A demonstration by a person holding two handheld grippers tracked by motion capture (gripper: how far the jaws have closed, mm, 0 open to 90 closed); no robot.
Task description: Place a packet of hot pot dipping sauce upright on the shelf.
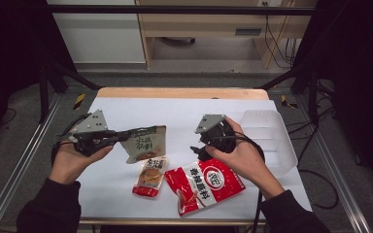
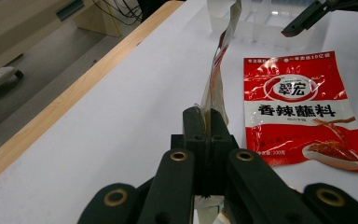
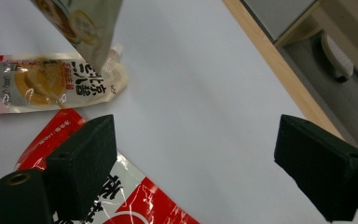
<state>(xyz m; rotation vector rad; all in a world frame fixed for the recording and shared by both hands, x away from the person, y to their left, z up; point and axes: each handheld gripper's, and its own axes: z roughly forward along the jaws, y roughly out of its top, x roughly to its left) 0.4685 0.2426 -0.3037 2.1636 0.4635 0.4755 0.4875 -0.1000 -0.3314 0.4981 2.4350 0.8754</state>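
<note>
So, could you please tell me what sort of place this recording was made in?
Probably a lab or workshop recording bench: a white-covered wooden table inside a dark metal frame, loose black cables on the grey floor behind, and a pale wooden desk beyond.

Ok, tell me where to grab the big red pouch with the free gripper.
Take the big red pouch by its top edge, nearest the open right gripper, coming from above. It lies flat on the table, so only a thin sealed edge likely offers a pinch.
</note>
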